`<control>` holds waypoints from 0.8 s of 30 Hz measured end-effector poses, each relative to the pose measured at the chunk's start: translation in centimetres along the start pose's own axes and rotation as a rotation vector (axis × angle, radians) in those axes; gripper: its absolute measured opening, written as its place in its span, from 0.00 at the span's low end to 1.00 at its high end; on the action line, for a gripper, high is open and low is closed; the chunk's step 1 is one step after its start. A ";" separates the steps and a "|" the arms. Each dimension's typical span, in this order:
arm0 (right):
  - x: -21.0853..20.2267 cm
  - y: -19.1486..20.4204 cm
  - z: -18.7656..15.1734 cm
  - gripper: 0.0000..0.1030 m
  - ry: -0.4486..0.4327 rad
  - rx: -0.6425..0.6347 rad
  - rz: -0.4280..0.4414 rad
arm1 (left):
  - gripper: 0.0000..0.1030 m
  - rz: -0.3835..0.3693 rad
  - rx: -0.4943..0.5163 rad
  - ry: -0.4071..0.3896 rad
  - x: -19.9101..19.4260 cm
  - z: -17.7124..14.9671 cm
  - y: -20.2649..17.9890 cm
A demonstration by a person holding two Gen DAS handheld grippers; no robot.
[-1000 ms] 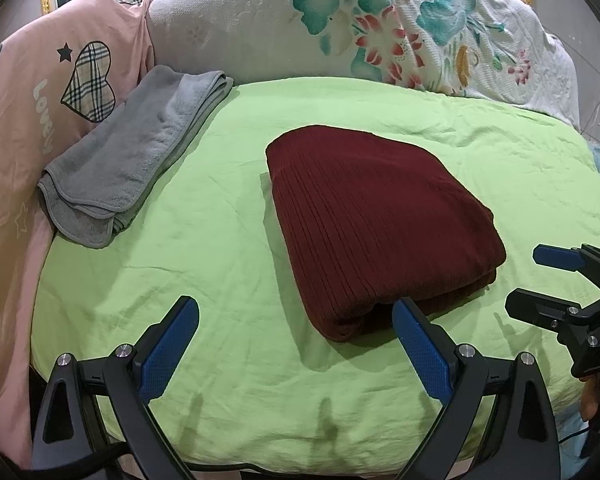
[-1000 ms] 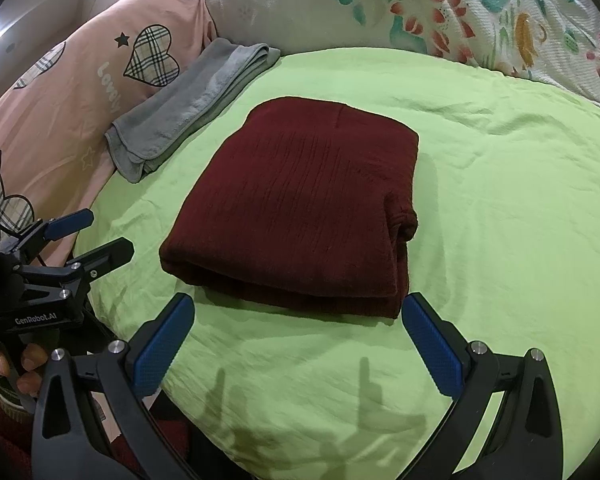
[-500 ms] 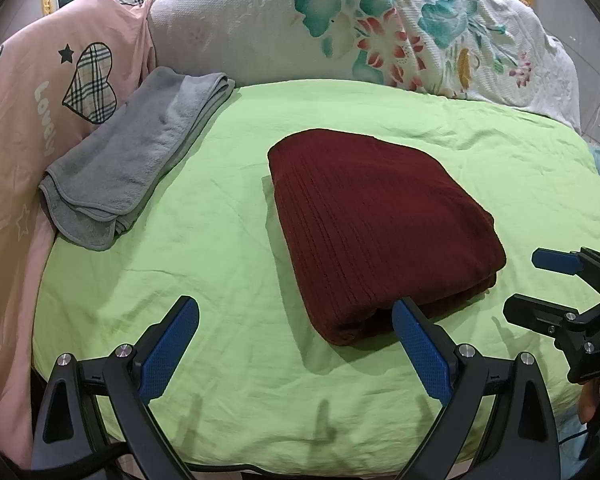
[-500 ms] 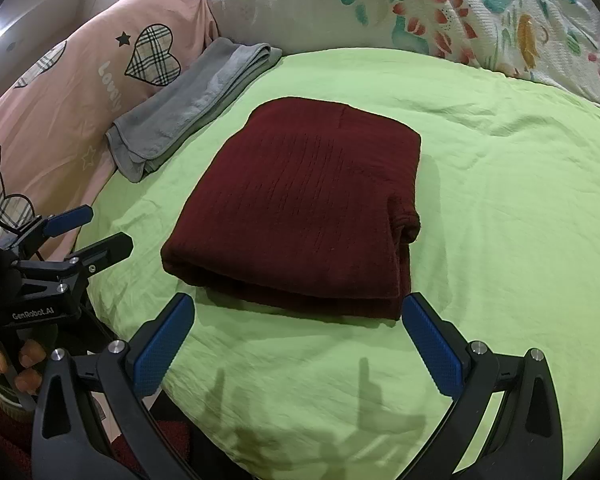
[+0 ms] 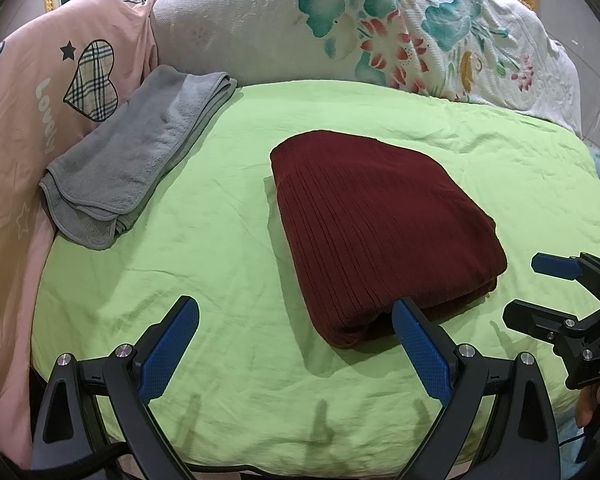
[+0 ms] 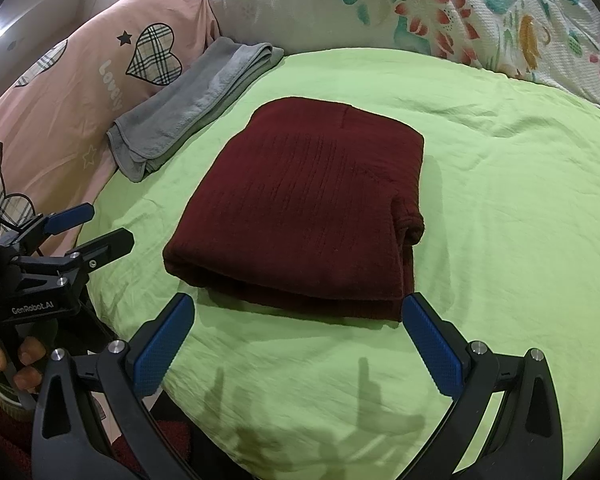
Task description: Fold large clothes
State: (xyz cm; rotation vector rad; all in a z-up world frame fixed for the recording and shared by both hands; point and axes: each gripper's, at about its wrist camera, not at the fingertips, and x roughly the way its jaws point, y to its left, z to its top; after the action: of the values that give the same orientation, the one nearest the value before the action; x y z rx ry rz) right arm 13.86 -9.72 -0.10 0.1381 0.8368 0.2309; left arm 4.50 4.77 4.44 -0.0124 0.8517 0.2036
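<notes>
A dark red ribbed knit garment [image 5: 380,224] lies folded into a thick rectangle on the light green bedsheet [image 5: 204,264]; it also shows in the right wrist view [image 6: 300,208]. My left gripper [image 5: 296,316] is open and empty, just short of the garment's near edge. My right gripper [image 6: 298,312] is open and empty, in front of the folded edge. Each gripper shows in the other's view: the right one [image 5: 540,292] at the right edge, the left one [image 6: 96,228] at the left edge. Neither touches the garment.
A folded grey towel [image 5: 132,160] lies at the sheet's left side [image 6: 196,108]. A pink pillow with plaid hearts [image 5: 40,96] is left of it. A white floral pillow [image 5: 360,28] stands at the back. The bed's near edge is just below the grippers.
Both grippers have drawn back slightly from the garment; the view shifted a little. The garment and towel lie as before. Both grippers stay open.
</notes>
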 end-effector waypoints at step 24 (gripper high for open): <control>-0.4 -0.9 0.6 1.00 -0.007 0.004 0.007 | 0.95 0.003 -0.006 0.005 -0.1 0.0 -0.6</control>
State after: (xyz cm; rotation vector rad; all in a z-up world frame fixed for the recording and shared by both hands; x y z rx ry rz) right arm 14.15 -10.71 0.43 0.1451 0.8300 0.2350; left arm 4.59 4.14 4.46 -0.0176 0.8557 0.2088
